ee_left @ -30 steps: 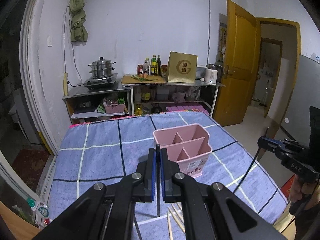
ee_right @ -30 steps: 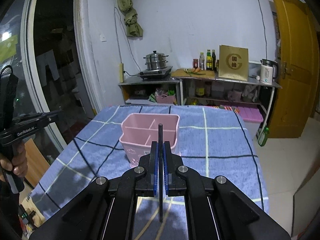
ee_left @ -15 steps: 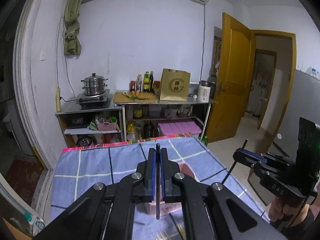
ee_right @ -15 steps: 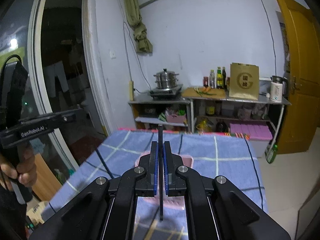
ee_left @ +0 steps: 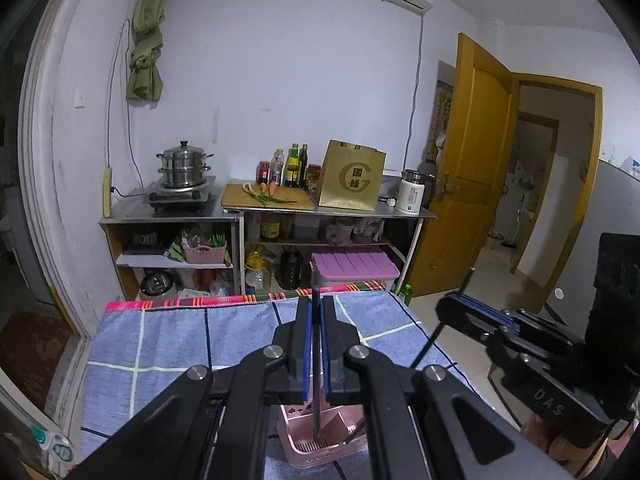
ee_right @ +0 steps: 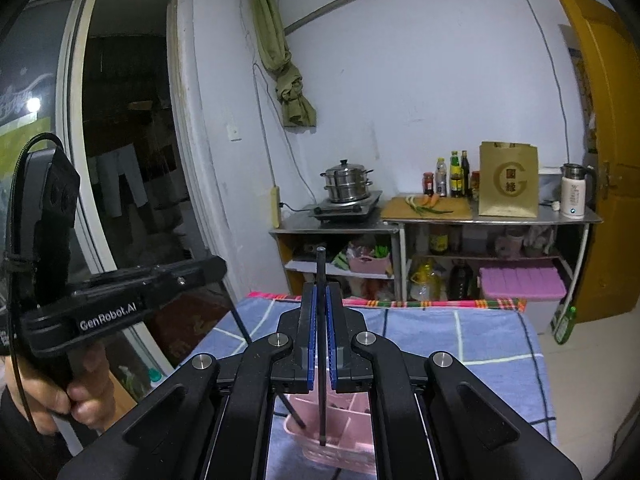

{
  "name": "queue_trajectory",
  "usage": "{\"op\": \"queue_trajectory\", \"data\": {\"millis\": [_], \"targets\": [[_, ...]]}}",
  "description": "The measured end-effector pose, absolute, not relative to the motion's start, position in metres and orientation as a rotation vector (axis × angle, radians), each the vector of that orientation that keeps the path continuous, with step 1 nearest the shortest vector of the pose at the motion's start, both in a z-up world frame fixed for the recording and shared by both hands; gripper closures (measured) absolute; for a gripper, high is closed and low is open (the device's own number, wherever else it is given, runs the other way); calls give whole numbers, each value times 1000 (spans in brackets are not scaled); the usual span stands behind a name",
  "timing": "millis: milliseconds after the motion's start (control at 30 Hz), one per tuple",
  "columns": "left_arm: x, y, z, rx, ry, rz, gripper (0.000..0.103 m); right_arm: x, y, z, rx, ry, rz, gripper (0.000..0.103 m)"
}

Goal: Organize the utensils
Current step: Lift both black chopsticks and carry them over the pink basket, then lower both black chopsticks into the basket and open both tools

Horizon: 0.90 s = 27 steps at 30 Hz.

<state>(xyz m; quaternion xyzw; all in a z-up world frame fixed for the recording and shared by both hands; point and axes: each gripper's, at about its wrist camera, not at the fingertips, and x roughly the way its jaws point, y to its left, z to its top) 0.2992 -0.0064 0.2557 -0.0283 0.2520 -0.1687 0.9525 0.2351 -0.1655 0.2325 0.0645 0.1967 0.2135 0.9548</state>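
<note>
Clamping: left gripper (ee_left: 316, 344), right gripper (ee_right: 321, 338) | two black chopsticks (ee_left: 316, 364) | one pink caddy (ee_left: 320, 440), apparently four-sectioned

White lettering "GenRobot.AI" runs along the black body of the left claw (ee_right: 120, 300), seen from the right wrist camera. On the right claw (ee_left: 532, 364), from the left wrist camera, raised letters read "DAS". Back on the steel bench (ee_right: 500, 218), the gold paper bag (ee_right: 509, 179) carries a large "G" encircling two Chinese characters, too small to read surely.
</note>
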Motion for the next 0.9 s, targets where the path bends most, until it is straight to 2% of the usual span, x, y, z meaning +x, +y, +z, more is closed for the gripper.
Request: {"op": "queue_trajectory", "data": {"millis": [500,800,900], "targets": [[329,0,180,-75,626,-341,99,272,-155,156,137,577,434,99],[329,-1,158,-69,671,-333,99,271,-157,141,128,620,435,98],[325,-1,158,-75,664,-331,99,265,-159,144,128,611,426,89]]}}
